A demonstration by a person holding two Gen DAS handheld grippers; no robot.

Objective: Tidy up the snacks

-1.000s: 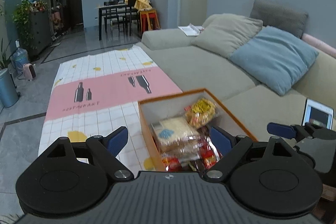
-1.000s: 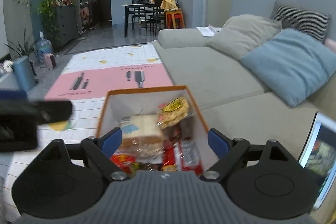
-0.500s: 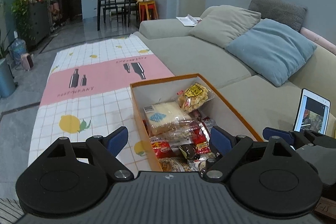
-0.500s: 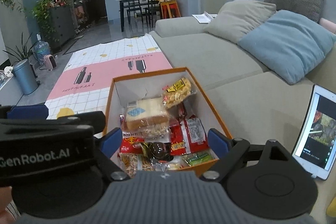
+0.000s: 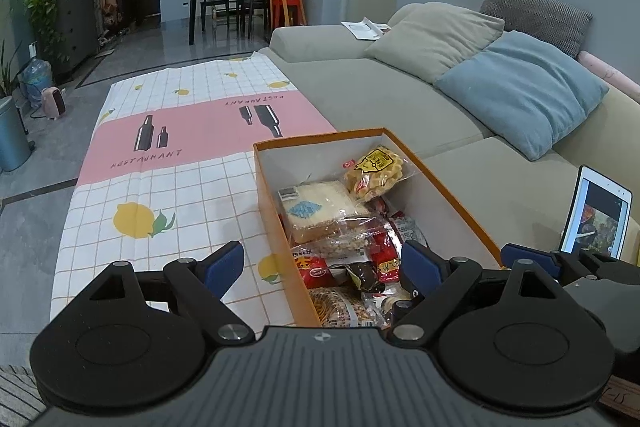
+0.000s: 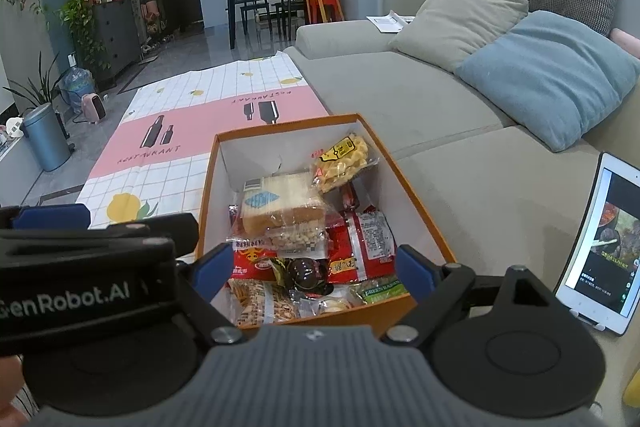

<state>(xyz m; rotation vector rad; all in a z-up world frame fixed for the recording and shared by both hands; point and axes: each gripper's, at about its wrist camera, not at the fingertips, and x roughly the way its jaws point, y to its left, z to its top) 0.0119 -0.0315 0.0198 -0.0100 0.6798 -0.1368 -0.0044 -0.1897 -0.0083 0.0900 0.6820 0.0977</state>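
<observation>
So both grippers are just hanging out at the near end of the orange cardboard box with the white inside (image 6: 208, 195), which sits on a white gridded cloth with a pink band and lemon prints (image 5: 172, 163) right beside the grey-beige sofa (image 5: 400, 99). The left gripper (image 5: 322, 263) has its blue-padded jaws spread wide apart with nothing between them, and from its camera it straddles the box's left wall. The right gripper (image 6: 314, 269) is the same deal, jaws wide apart and empty, lined up over the near end of the box. As far as the snacks go, everything I can see is already in the box: a clear-wrapped slab of white sandwich bread with a blue label (image 6: 280, 203) sits roughly mid-box, a clear bag of yellow twisty crackers (image 6: 344, 161) leans toward the far right corner, red printed packets (image 6: 366, 243) lie to the right, a dark round wrapped sweet (image 6: 306, 271) sits near the front, and there's a green packet (image 6: 382, 289) at the near right corner. It's a jumbled pile though, not sorted or lined up, and the far end of the box is bare. My guess is either the gathering part is basically done and tidying is left, or nothing's been taken out yet; can't say which. No loose snacks show on the cloth or sofa. A white tablet propped upright (image 6: 600, 247) stands on the sofa to the right, well clear of things.
</observation>
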